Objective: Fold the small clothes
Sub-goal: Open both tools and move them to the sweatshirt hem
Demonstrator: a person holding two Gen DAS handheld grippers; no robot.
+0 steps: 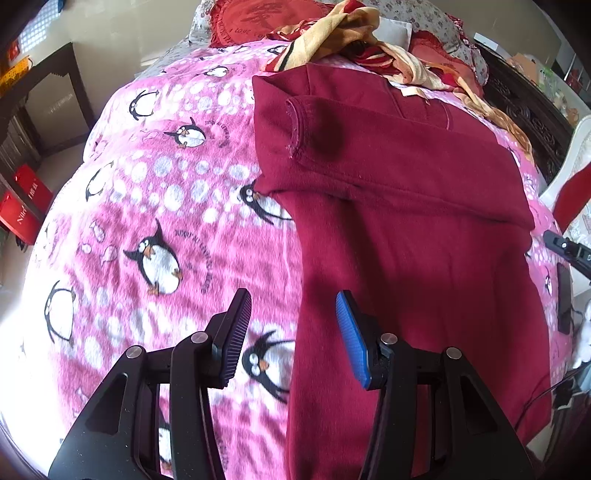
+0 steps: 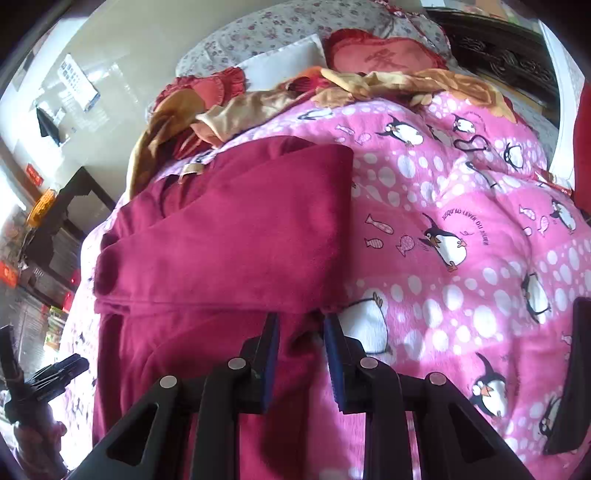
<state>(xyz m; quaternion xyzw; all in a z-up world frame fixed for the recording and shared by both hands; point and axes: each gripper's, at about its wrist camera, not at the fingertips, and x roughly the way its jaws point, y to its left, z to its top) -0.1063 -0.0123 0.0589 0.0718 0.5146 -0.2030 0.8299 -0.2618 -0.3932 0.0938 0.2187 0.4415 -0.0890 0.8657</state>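
Note:
A dark red sweater (image 1: 406, 221) lies flat on a pink penguin blanket (image 1: 147, 206), with both sleeves folded across its chest. My left gripper (image 1: 293, 314) is open and empty above the sweater's left edge near the hem. In the right wrist view the sweater (image 2: 229, 236) fills the left half. My right gripper (image 2: 301, 332) is partly open over the sweater's right edge, below the folded sleeve; a fold of red cloth rises between the fingers, and I cannot tell whether they touch it. The left gripper also shows in the right wrist view (image 2: 55, 373).
A crumpled yellow-and-red blanket (image 1: 343, 29) and red cushions (image 2: 384, 55) lie at the head of the bed. A dark phone (image 2: 569, 376) lies on the pink blanket (image 2: 461, 229) to the right. Dark furniture (image 1: 48, 96) stands left of the bed.

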